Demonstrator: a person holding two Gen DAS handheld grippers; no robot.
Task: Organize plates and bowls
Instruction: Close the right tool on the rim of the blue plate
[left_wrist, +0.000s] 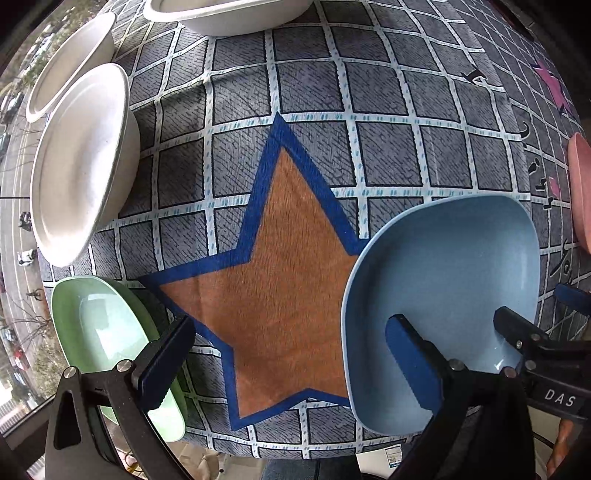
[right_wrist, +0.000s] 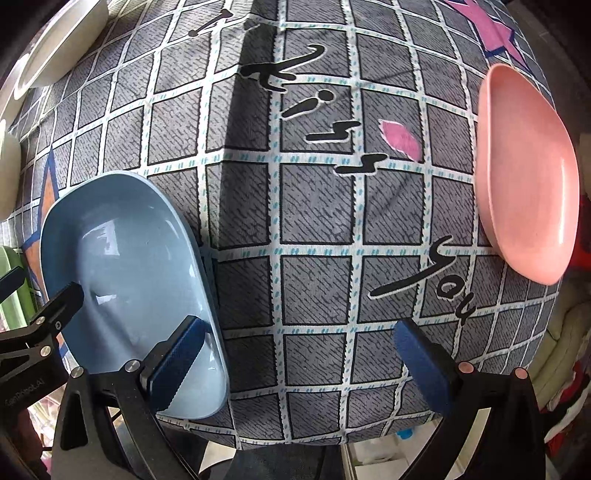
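Both grippers hang with fingers spread, holding nothing. The blue plate (left_wrist: 443, 288) lies under the left gripper's (left_wrist: 291, 362) right finger and the right gripper's (right_wrist: 299, 358) left finger.

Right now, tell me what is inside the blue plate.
The blue plate holds no food or dish; only window glare shows on its bare bottom. The right tool, open, has one finger over its near rim, hiding a small patch there.
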